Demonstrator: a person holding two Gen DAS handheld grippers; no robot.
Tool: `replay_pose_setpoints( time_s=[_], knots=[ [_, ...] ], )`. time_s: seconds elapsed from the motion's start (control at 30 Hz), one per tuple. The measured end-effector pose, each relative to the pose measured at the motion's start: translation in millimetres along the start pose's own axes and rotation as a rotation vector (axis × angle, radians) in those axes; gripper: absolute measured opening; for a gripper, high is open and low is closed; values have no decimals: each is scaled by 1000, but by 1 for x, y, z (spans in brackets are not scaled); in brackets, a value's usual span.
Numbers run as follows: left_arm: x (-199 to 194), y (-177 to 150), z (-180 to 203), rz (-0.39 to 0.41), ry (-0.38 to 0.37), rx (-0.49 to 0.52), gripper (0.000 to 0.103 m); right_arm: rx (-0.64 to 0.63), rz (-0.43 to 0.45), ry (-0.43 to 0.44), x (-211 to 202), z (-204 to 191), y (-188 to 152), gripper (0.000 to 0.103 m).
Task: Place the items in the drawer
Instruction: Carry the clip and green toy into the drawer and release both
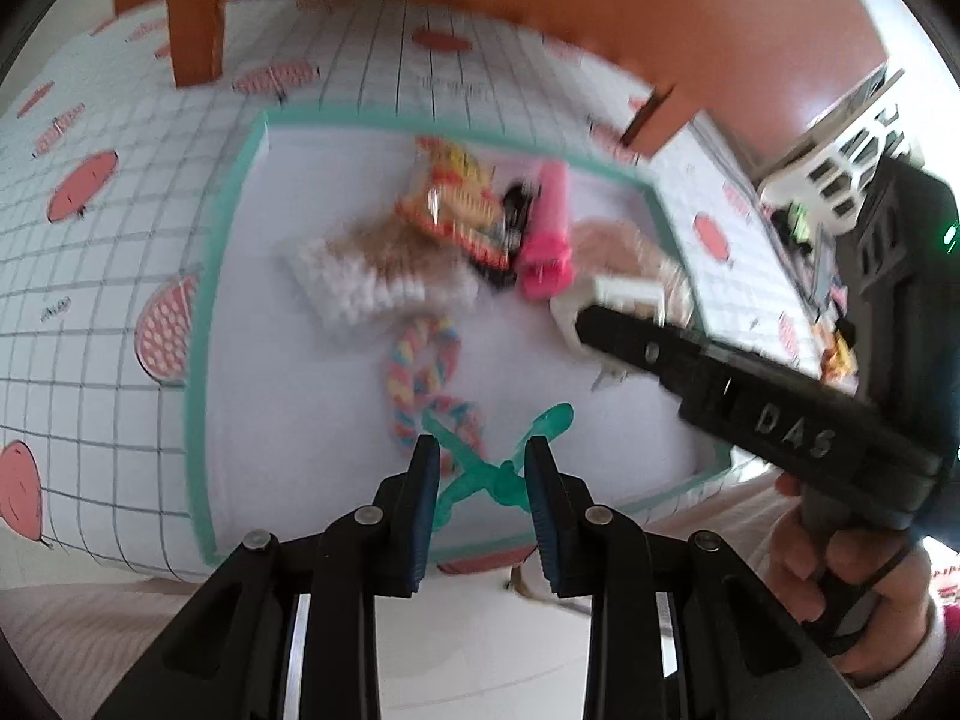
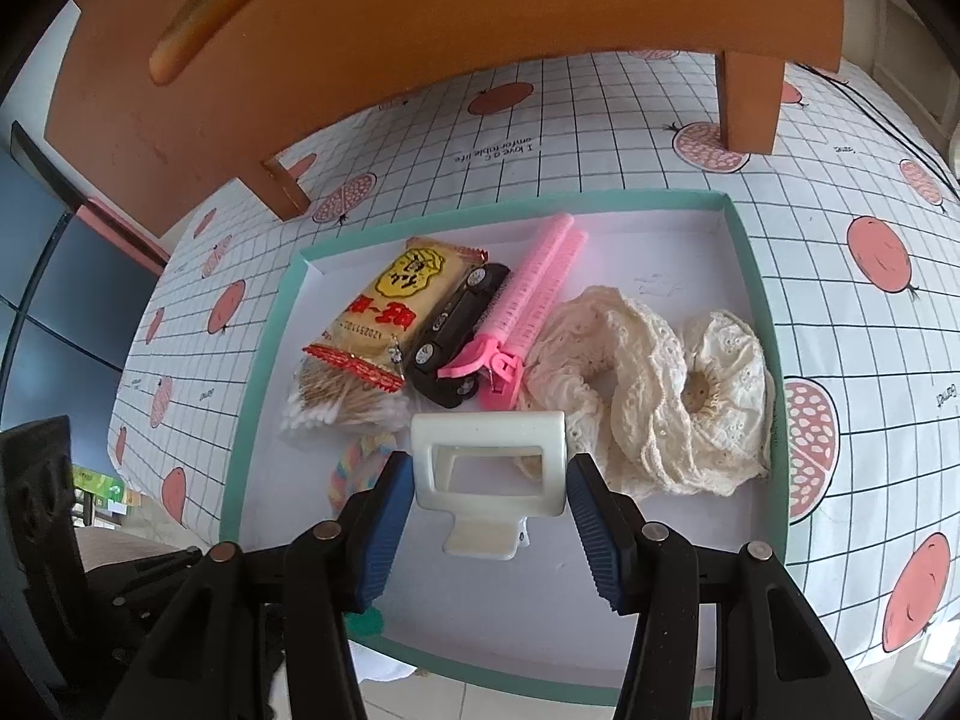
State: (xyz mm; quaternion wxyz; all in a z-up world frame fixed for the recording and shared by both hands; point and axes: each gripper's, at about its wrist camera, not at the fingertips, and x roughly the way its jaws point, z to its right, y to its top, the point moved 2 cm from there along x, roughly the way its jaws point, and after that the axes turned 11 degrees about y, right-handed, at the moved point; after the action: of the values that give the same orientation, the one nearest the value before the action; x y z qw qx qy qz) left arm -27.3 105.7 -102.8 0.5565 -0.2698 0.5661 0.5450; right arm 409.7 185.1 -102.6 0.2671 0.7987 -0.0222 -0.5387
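My right gripper (image 2: 489, 495) pinches a white hair claw clip (image 2: 489, 462) just above the floor of the teal-rimmed drawer (image 2: 753, 276). My left gripper (image 1: 480, 477) hangs nearly closed and empty over a green clip (image 1: 498, 468) at the drawer's near edge. Beyond lie a snack packet (image 2: 393, 306), black toy car (image 2: 459, 330), pink clip (image 2: 528, 300) and cream lace scrunchies (image 2: 648, 384)

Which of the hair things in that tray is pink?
The long ribbed pink clip, lying beside the black toy car. The white claw clip and lace scrunchies are pale.

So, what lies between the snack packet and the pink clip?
A black toy car lies between the snack packet and the pink clip, touching both, in the right wrist view.
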Motion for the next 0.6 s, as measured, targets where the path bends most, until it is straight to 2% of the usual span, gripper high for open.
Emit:
replay_pose_setpoints(
  time_s=[0.13, 0.17, 0.3, 0.47, 0.6],
  knots=[
    [-23, 12, -4, 112, 14, -28, 30, 9, 38, 6, -13, 0, 3, 56],
    [-20, 22, 4, 133, 12, -40, 30, 13, 47, 7, -17, -1, 3, 56],
    [-48, 44, 3, 232, -9, -91, 30, 18, 107, 14, -41, -6, 10, 56],
    [-110, 75, -4, 366, -47, -115, 30, -16, 184, 27, -79, -21, 25, 56],
    [-166, 110, 2, 500, -62, -85, 30, -57, 267, 63, -121, -44, 45, 56]
  ],
)
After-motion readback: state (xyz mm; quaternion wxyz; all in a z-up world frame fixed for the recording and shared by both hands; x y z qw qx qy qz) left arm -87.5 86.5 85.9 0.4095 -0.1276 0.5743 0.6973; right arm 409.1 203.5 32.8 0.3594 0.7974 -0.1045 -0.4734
